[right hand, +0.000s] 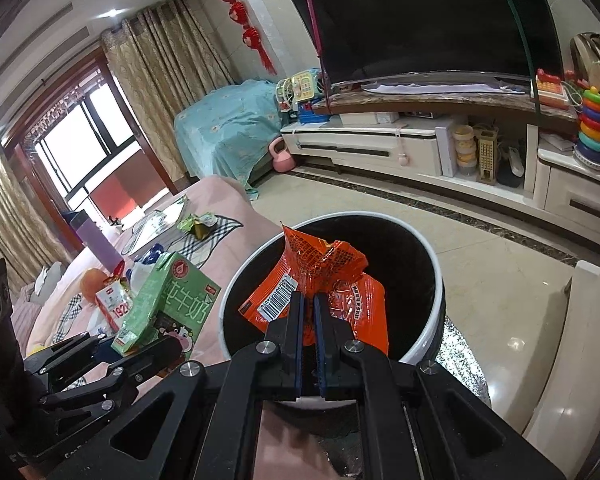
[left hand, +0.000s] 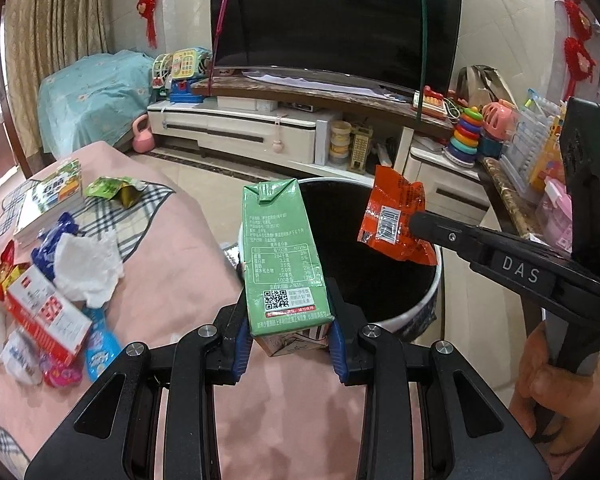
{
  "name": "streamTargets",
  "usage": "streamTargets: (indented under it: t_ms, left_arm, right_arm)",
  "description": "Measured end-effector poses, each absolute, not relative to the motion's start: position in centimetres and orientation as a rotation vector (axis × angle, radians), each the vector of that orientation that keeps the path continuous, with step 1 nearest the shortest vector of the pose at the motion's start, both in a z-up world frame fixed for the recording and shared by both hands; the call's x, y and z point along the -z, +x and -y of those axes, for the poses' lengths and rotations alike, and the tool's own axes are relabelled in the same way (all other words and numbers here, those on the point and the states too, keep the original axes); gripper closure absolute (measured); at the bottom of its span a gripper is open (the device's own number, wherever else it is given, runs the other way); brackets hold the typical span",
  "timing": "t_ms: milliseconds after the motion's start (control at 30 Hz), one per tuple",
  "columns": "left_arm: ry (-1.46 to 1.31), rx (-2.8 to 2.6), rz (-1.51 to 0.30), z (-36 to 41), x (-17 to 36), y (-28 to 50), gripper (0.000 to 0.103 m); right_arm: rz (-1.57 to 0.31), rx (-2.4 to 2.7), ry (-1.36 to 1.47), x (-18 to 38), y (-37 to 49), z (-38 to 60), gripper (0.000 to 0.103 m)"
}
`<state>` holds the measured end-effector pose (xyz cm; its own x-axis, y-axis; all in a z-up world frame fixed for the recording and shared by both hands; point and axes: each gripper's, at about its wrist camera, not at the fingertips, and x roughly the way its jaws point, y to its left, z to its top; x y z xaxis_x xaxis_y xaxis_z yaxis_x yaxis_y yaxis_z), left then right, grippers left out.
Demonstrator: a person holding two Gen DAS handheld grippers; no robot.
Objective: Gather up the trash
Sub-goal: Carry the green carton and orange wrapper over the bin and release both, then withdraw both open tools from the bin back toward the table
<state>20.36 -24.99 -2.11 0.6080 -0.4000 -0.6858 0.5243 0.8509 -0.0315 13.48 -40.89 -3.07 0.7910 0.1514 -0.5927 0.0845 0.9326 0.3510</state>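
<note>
right now both pieces of trash are lifted and held at the bin, so the step in hand looks like the drop. the left gripper (left hand: 290,334) is clamped on the lower end of a green milk carton (left hand: 280,256), which stands nearly upright between its blue pads, with the white bin (left hand: 432,300) just ahead and slightly to its right; the carton seems to sit over the near-left rim rather than squarely over the black-lined opening. the right gripper (right hand: 308,312) is pinched narrow on a crumpled orange snack wrapper (right hand: 324,280), and the wrapper hangs directly over the opening in front of it. next, i judge, the right gripper need only part its jaws to let the wrapper fall, while the left should ease forward and rightward first. more litter lies on the pink bed (left hand: 188,240) to the left gripper's left: crumpled white tissue (left hand: 88,268), a red-and-white box (left hand: 48,320), a green wrapper (left hand: 114,189).
</note>
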Motion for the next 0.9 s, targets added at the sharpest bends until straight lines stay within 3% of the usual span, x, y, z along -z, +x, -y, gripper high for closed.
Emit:
streamTargets:
  t_ms: [500, 600, 633, 700, 767, 900]
  left_arm:
    - [0.193, 0.547, -0.802, 27.4, 3.6, 22.9, 0.072]
    - [0.183, 0.541, -0.808, 27.4, 3.6, 23.1, 0.059]
    - [0.180, 0.531, -0.803, 27.2, 3.5, 23.1, 0.047]
    - [0.171, 0.525, -0.788, 26.8, 3.3, 23.0, 0.041]
    - [0.166, 0.521, -0.785, 26.4, 3.1, 22.9, 0.040]
    - [0.139, 0.503, -0.785, 25.1, 2.9, 22.8, 0.036]
  right_arm:
    - [-0.717, -0.023, 0.387, 4.4, 15.6, 42.2, 0.096]
    - [-0.733, -0.018, 0.390, 4.6, 16.0, 42.4, 0.093]
    - [-0.740, -0.017, 0.394, 4.7, 16.1, 42.5, 0.092]
    - [-0.746, -0.013, 0.403, 4.7, 16.2, 42.8, 0.085]
    - [-0.744, -0.013, 0.411, 4.7, 16.1, 42.9, 0.065]
    - [-0.734, -0.016, 0.419, 4.3, 15.8, 42.8, 0.058]
